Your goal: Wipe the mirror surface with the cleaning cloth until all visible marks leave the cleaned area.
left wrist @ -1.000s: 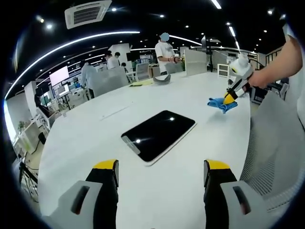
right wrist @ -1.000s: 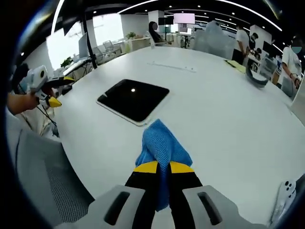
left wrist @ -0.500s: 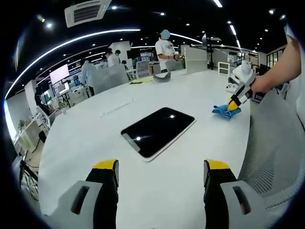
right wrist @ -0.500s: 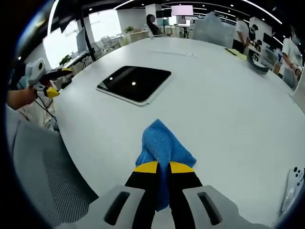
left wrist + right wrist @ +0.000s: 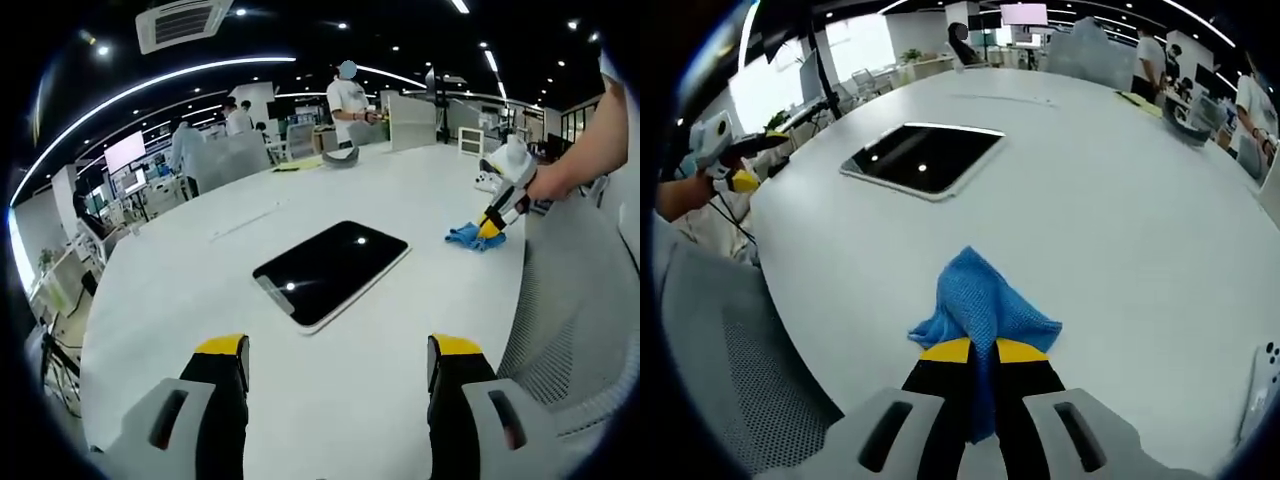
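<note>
- Left gripper view: the left claw (image 5: 338,350) is sitting at the bottom of the frame, its two yellow-tipped jaws standing wide apart and gripping nothing, with bare white bench (image 5: 180,290) showing between them.
- The mirror (image 5: 331,271), a dark glossy rectangular slab with a pale edge, is lying flat on the bench at frame centre, just above the gap between the jaws and apart from them. Ceiling lights are showing as small bright spots on its surface.
- At right of this frame, the right claw (image 5: 488,226) is coming in, held by a person's hand (image 5: 545,182), its tip pressing down on the blue cleaning cloth (image 5: 471,236). The cloth is resting on the bench near its right edge, well apart from the mirror.
- A grey mesh chair back (image 5: 570,330) is filling the lower right of the frame, beside the bench edge.
- People are standing among desks in the upper centre and upper left, far beyond the bench.
- Right gripper view: the right claw (image 5: 983,351) is clenched on the cloth (image 5: 985,306), jaws nearly together, the blue fabric bunching and fanning out above the tips onto the bench (image 5: 1140,220).
- The mirror (image 5: 923,158) is lying in the upper left of this frame, clear of the cloth.
- The left claw (image 5: 740,180) is showing at the far left edge, off the bench rim.
</note>
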Demonstrator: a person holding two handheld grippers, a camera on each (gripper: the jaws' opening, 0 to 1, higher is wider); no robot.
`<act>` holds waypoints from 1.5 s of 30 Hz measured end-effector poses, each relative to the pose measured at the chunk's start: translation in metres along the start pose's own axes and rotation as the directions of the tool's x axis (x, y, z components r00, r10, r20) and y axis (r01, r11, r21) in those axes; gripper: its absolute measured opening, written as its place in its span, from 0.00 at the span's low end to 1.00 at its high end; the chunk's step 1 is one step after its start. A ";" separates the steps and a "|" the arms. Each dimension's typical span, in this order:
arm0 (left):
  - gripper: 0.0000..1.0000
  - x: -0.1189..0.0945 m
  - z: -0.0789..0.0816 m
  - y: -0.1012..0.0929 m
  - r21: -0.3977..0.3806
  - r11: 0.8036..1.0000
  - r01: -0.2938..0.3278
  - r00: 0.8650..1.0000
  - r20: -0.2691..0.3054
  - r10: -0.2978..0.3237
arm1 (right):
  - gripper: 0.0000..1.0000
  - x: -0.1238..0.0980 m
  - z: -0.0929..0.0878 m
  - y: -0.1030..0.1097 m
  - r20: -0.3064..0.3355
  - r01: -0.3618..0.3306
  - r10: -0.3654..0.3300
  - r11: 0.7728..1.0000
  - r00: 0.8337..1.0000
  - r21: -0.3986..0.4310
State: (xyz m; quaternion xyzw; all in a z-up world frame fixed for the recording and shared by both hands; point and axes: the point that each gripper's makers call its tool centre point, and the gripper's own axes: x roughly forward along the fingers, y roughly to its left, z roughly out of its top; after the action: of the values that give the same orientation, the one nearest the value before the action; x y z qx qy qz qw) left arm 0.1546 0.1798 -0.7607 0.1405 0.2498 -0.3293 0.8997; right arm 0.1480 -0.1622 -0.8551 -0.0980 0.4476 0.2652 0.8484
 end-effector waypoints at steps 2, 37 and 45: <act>0.73 0.001 0.000 0.001 -0.001 1.000 -0.001 1.000 0.001 0.001 | 0.02 0.000 0.000 0.000 0.007 0.000 0.000 1.000 1.000 0.004; 0.73 0.005 0.003 -0.002 0.005 1.000 0.023 1.000 0.006 -0.023 | 0.13 0.000 -0.002 0.008 0.039 -0.004 0.010 0.987 0.999 -0.158; 0.73 0.002 0.000 0.000 0.003 1.000 0.018 1.000 -0.004 -0.018 | 0.21 0.000 -0.001 0.007 0.052 0.022 -0.013 0.985 0.999 -0.171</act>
State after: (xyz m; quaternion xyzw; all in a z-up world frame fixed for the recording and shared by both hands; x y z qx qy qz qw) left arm 0.1561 0.1788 -0.7622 0.1405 0.2522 -0.3374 0.8960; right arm 0.1434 -0.1569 -0.8552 -0.1680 0.4003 0.2977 0.8502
